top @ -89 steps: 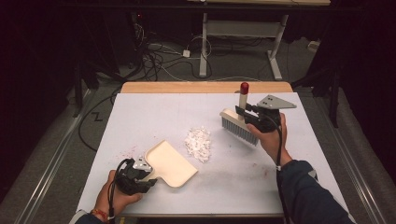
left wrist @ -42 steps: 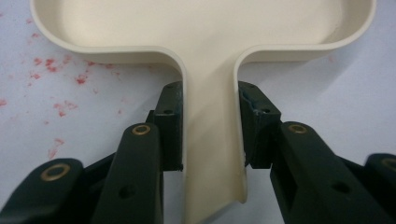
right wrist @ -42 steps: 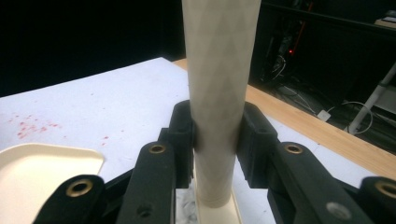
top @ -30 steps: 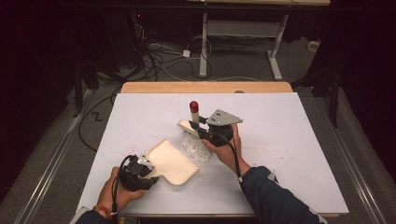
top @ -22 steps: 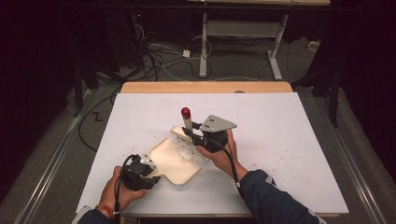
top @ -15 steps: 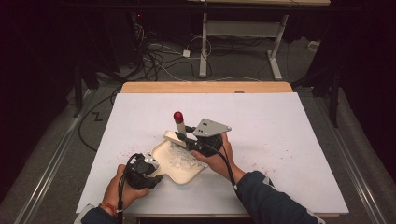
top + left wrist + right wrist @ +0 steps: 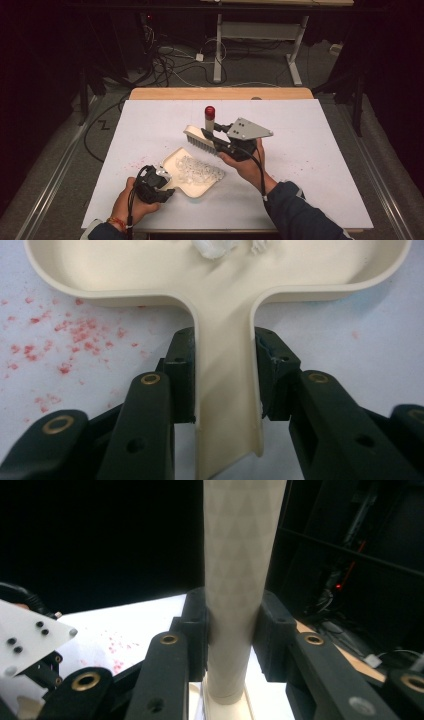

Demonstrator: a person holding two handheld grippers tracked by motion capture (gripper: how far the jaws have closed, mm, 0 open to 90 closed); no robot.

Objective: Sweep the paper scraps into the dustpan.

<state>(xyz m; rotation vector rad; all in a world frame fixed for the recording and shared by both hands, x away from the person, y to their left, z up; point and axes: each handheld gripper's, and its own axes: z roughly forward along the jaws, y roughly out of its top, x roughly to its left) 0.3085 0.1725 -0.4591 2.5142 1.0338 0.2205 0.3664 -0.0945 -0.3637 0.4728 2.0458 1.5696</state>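
On the white tabletop [image 7: 320, 150] a cream dustpan [image 7: 192, 172] lies a little toward seven o'clock of the middle, its open mouth facing about two o'clock and its handle running back toward eight o'clock. The left tool [image 7: 152, 184], held in the person's left hand [image 7: 127, 202] near the front edge, is clamped on that handle; in the left gripper view the black jaws press on both sides of the cream stem [image 7: 225, 405], with the pan's rim spreading out just beyond them. A heap of white shreds [image 7: 197, 169] lies inside the pan. Fine red specks [image 7: 65, 340] dot the tabletop just beside the pan at its nine o'clock side in that view. The right tool [image 7: 216, 137] is clamped on the pale handle of a brush [image 7: 200, 142], which is off the tabletop just above the pan's far edge, at roughly one o'clock of the shreds. The brush handle stands nearly upright with a red cap [image 7: 209, 111] on top, and the bristles point down toward the pan. In the right gripper view the jaws grip the pale handle [image 7: 235, 605] from both sides.
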